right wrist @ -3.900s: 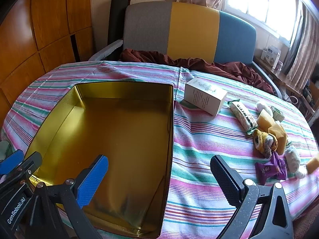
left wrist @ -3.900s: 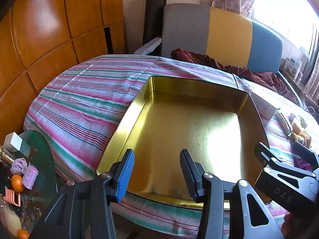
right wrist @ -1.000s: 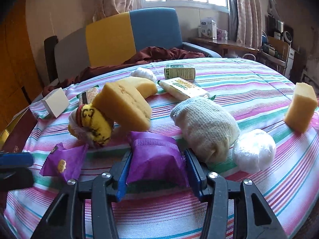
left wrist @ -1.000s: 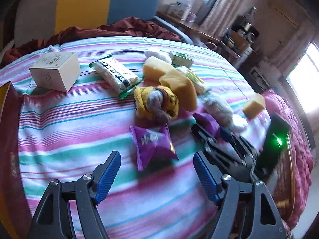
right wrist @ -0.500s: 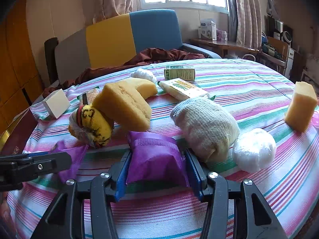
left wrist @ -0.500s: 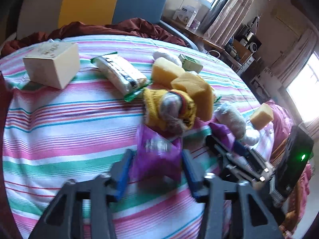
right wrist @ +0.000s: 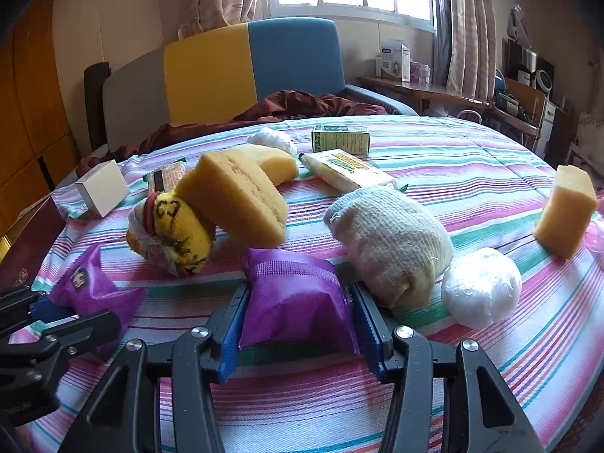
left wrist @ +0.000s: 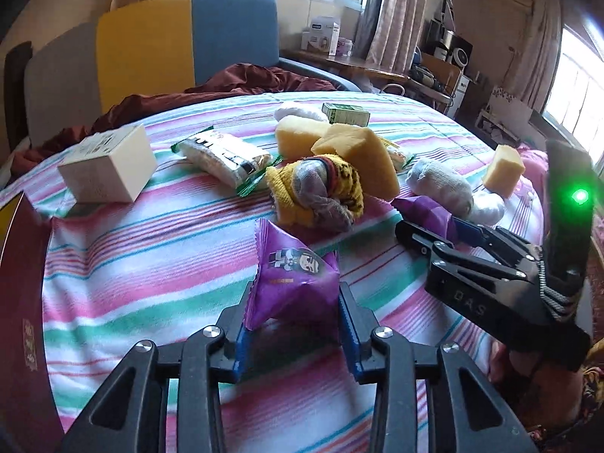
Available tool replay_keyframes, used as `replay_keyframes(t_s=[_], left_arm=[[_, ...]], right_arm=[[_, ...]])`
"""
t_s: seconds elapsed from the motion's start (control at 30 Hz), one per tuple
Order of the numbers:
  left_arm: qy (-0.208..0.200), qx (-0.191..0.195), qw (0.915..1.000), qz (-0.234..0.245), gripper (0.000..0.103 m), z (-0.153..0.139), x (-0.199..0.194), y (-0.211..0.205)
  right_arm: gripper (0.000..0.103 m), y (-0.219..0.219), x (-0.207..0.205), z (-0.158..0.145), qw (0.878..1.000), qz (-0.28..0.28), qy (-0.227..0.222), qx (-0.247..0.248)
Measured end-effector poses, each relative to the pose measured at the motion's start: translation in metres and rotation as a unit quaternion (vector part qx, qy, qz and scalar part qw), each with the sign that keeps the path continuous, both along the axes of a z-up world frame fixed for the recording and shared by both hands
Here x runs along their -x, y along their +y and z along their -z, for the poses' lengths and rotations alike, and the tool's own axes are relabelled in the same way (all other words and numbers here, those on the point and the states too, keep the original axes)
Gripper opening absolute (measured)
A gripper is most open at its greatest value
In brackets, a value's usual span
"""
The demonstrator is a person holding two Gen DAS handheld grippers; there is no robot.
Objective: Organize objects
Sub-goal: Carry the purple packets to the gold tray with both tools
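My left gripper (left wrist: 292, 321) is shut on a purple snack packet (left wrist: 292, 283), low over the striped cloth. My right gripper (right wrist: 298, 321) is shut on a second purple snack packet (right wrist: 294, 302). The right gripper shows in the left wrist view (left wrist: 426, 228) at the right, and the left gripper shows in the right wrist view (right wrist: 45, 324) at the lower left with its packet (right wrist: 90, 287). Behind them lie a yellow rolled sock (left wrist: 321, 192), yellow sponges (right wrist: 234, 200), a white sock bundle (right wrist: 389, 241) and a white ball (right wrist: 481, 292).
A white box (left wrist: 107, 168), a wrapped snack bar (left wrist: 226, 160), a green box (right wrist: 339, 139) and a lone sponge (right wrist: 566, 215) lie on the striped table (left wrist: 151, 256). The dark red tin edge (left wrist: 22, 302) is at the left. A chair (right wrist: 226, 71) stands behind.
My left gripper has swung from the gold tin to the pile, closed on the purple packet and lifted it slightly. My right gripper has stayed shut on its packet.
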State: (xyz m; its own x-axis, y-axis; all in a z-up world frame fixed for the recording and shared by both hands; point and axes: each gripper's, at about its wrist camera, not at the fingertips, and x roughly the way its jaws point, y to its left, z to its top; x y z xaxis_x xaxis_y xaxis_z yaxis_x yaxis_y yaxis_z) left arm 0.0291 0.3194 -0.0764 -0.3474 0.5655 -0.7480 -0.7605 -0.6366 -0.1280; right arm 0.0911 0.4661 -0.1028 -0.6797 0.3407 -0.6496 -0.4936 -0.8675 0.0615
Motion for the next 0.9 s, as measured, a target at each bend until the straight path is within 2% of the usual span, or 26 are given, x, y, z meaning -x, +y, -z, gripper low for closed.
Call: replay_keyframes(t_s=[0.23, 0.53, 0.9], left_arm=[[-0.021, -0.033, 0.9992, -0.009, 0.039, -0.013, -0.007, -0.02], [-0.028, -0.07, 0.997, -0.016, 0.039, -0.035, -0.017, -0.052], [-0.018, -0.106, 0.9918, -0.069, 0.039, -0.062, -0.004, -0.109]], right_arm=[[0.052, -0.002, 0.001, -0.001, 1.0, 0.002, -0.005, -0.009], [0.052, -0.005, 0.002, 0.0, 1.0, 0.003, -0.012, -0.021], [0.048, -0.01, 0.0, -0.002, 0.999, 0.006, -0.014, -0.041]])
